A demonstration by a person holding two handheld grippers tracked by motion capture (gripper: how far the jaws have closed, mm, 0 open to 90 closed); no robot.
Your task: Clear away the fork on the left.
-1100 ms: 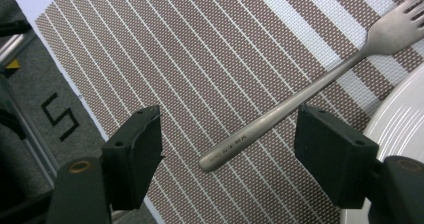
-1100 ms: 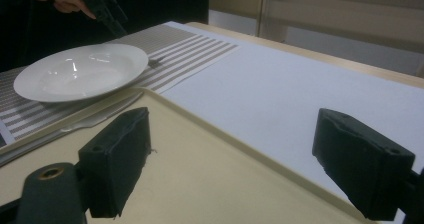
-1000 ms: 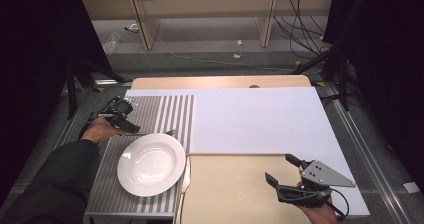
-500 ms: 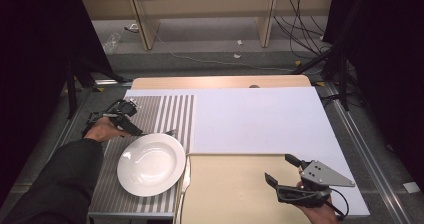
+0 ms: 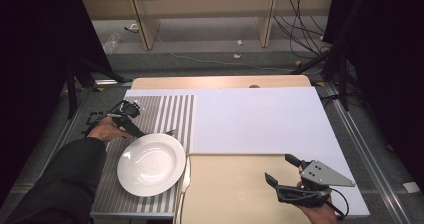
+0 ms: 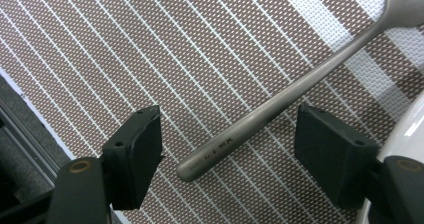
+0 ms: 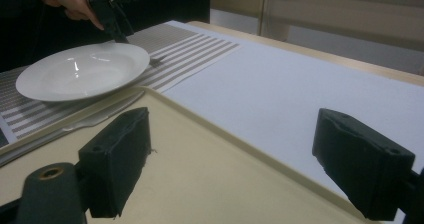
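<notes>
The white sheet (image 5: 260, 119) covers the centre and right of the table in the high view. The beige tray (image 5: 230, 189) occupies the lower centre of that frame, overlapping the sheet's lower edge. The striped placemat (image 5: 170, 111) lies at left, from mid-frame down to the lower edge. The white plate (image 5: 151, 164) rests on the placemat at lower left of centre. A knife (image 5: 185, 176) lies between the plate and the tray's left edge.

The left gripper (image 5: 131, 126) is at the left of the high view, just above the plate's upper left rim, pointing down at the placemat. In the left gripper view its jaws stand spread wide, neither pad touching anything. The utensil handle (image 6: 280, 109) lies flat on the placemat, running diagonally from the lower centre of the frame to the upper right corner. Its butt end sits between the two jaws, lower centre; the shaft passes just above the right-hand jaw without contact. The plate rim (image 6: 405, 129) appears at the right edge, beside that jaw.

The right gripper (image 5: 280, 169) is at the lower right of the high view, over the tray. In the right gripper view its jaws are spread wide with nothing between them.
</notes>
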